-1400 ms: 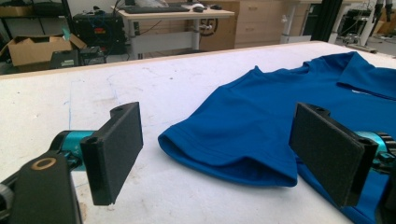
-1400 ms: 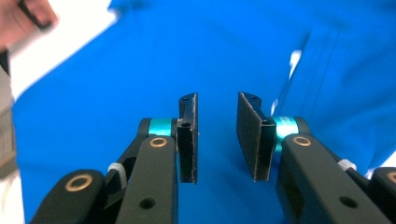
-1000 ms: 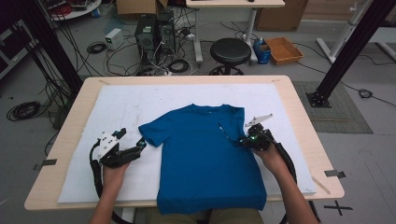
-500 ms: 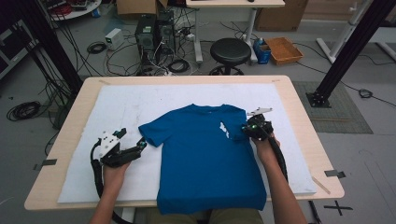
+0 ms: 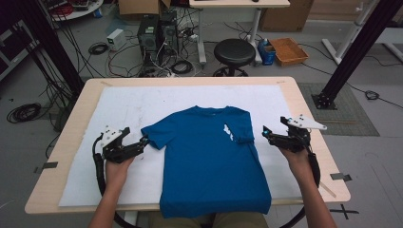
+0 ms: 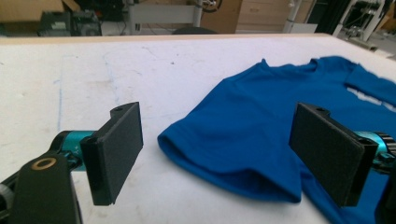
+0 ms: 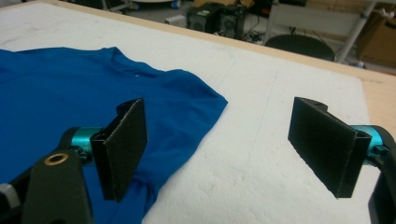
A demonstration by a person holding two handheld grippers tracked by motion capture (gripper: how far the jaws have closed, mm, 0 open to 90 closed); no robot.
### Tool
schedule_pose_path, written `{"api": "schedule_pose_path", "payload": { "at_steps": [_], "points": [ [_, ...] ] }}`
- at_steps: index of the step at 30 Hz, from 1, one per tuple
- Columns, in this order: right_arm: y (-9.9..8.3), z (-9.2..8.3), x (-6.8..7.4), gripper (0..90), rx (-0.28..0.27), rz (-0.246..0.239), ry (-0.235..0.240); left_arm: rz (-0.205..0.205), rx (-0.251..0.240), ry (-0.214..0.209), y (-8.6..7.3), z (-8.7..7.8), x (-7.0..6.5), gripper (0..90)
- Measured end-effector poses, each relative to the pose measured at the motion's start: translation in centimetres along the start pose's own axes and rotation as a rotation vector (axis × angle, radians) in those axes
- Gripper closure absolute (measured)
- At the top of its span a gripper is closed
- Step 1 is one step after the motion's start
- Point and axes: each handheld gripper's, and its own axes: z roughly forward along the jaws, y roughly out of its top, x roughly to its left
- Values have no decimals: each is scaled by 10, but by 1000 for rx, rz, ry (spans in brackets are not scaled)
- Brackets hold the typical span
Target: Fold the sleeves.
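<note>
1. The blue T-shirt (image 5: 209, 161) lies flat on the white mat (image 5: 119, 109), near the middle of the table (image 5: 309, 118), with its hem reaching the near edge and its collar pointing to the far edge. It is spread smooth, probably so it can be folded.
2. Its right sleeve (image 5: 240, 126) is folded inward over the chest, so that side runs almost straight. A white mark (image 5: 229, 132) on the cloth shows beside the fold.
3. Its left sleeve (image 5: 157, 135) sticks out flat toward the left edge, not yet folded.
4. The left hand-held gripper (image 5: 143, 142) sits low at that sleeve's tip. In the left gripper view its jaws are spread wide with the sleeve cuff (image 6: 233, 182) between them, the pads not pressing on it. It looks poised to pinch the cuff for a matching fold.
5. The right hand-held gripper (image 5: 266, 134) stands just off the shirt's right side, toward the right edge. Its jaws have just been opening and are spread, with nothing between them; the right gripper view shows bare mat in the gap.
</note>
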Motion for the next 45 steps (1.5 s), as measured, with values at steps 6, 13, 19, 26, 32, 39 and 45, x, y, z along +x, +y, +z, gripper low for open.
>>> {"api": "schedule_pose_path", "payload": {
  "at_steps": [6, 13, 19, 26, 32, 39, 45],
  "points": [
    [-9, -9, -9, 195, -18, 13, -5, -40, 186, 79, 11, 28, -3, 195],
    [-15, -11, -13, 195, -11, 35, -7, -78, 293, 156, 8, 53, -4, 297],
    [-17, -11, -15, 195, -12, 54, -7, -55, 350, 188, 3, 63, -8, 456],
    [-17, -12, -17, 195, -16, 67, -7, 35, 366, 163, 4, 64, -14, 846],
    [-17, -12, -17, 195, -11, 75, -7, 30, 318, 137, 12, 60, -17, 871],
    [-17, -10, -16, 195, -6, 69, -5, -21, 226, -41, 47, 68, -47, 870],
    [-17, -11, -17, 195, -11, 71, -6, -45, 133, -224, 63, 85, -81, 446]
  ]
}}
